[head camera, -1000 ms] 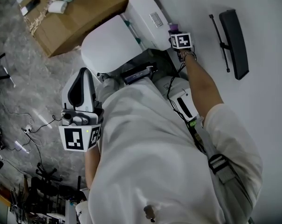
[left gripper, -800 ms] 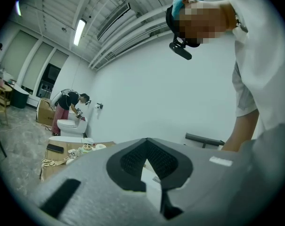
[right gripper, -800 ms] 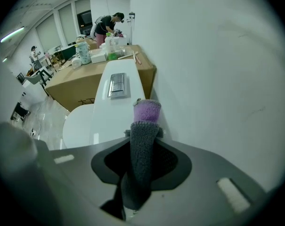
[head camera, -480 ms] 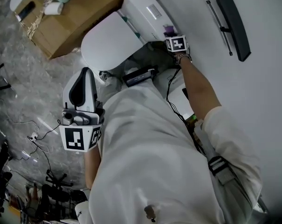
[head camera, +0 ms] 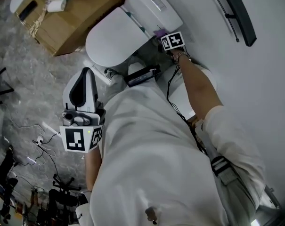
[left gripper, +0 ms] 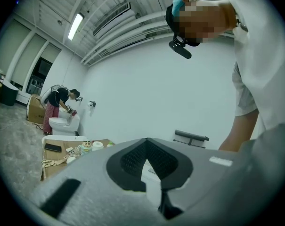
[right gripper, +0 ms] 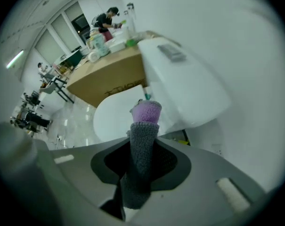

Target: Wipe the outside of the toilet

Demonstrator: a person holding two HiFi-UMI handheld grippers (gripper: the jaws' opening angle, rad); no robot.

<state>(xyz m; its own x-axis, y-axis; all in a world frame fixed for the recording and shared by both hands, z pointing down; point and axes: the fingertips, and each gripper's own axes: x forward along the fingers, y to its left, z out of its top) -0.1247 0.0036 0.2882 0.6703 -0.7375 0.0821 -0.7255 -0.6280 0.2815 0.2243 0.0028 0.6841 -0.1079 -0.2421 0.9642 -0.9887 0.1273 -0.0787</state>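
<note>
Grey knit cloth point(right gripper: 140, 173) with a purple end point(right gripper: 146, 113) stands pinched between the jaws of the right gripper point(right gripper: 143, 147). The jaws are clamped on its grey part, so the purple end sticks out past the tips as the wiping face. This looks like a deliberate hold, since it lets soft fabric rather than hard jaw meet the porcelain. Straight ahead of these jaws is the toilet point(head camera: 115, 39). Its white tank point(right gripper: 189, 84) is ahead and to the right of the tips, and the closed lid point(right gripper: 115, 119) is ahead and to the left. The purple end points at the seam where the two meet, though whether it touches the surface cannot be told. The arm reaches along the tank's wall-side flank, probably to work the cloth over the outer shell there. A cardboard box point(right gripper: 109, 76) stands farther off, beyond the lid. The left gripper point(left gripper: 146, 147) has its jaws together with nothing between them. It is held close to the person's body and angled upward, away from the toilet, and only a distant white wall lies beyond its tips. It seems to be parked out of the way while the other hand does the wiping.
</note>
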